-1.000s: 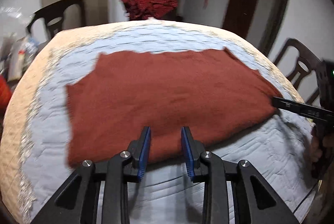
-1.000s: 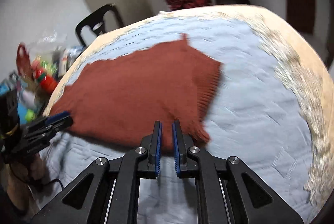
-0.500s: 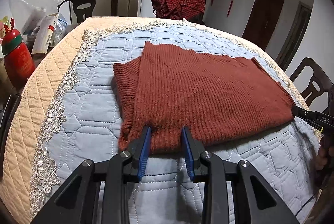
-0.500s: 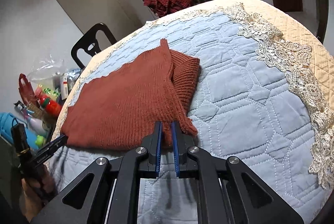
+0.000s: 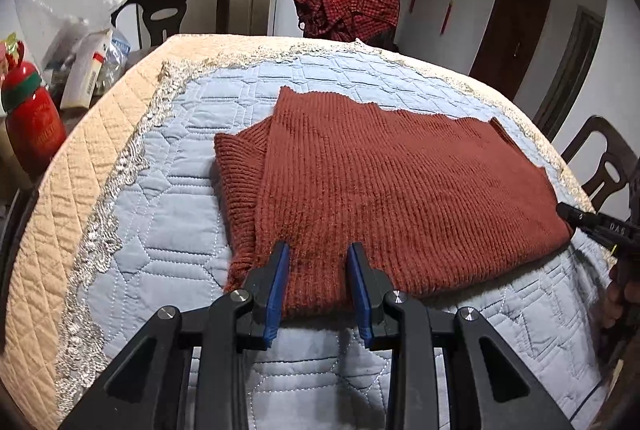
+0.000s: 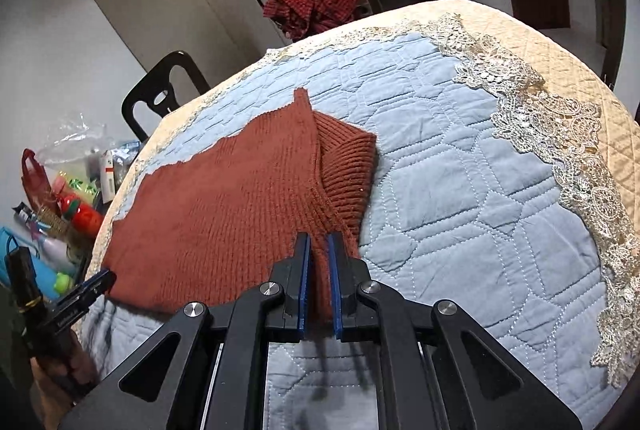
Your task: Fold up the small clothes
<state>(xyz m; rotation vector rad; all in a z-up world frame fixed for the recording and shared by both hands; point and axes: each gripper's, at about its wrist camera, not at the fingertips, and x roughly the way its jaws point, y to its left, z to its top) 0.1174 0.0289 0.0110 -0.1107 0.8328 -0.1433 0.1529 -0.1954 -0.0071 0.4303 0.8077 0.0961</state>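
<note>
Rust-red knit sweater (image 5: 400, 189) lies flat on the surface (image 5: 168, 189), on the pale blue quilted middle of the cover, inside its lace trim and beige border. One end is folded over, so a ribbed band sticks out from under the top layer on that side.

Left claw (image 5: 318, 270): jaws part spread, blue pads either side of the sweater's near hem. Knit sits between them, but I can't tell whether the pads actually press it. From the right wrist view this claw (image 6: 94, 286) meets the sweater's other near corner, with the person's hand (image 6: 60, 370) behind it.

Right claw (image 6: 318, 262): jaws nearly pressed together and closing, pinching the near corner of the sweater where the top layer meets the ribbed band. A thin strip of knit shows between the blue pads. From the left wrist view its tip (image 5: 580, 220) touches the sweater's far-right corner.

Relative to the sweater:
- red checked cloth (image 5: 348, 7) draped on a chair back beyond the far side of the surface
- dark chair (image 5: 176, 9) past the far left corner
- red bottle (image 5: 32, 121) with a green band, plus a clear plastic bag (image 5: 68, 5) and a white box, off the surface on the ribbed-band side
- second dark chair (image 5: 604, 161) behind the right claw
</note>
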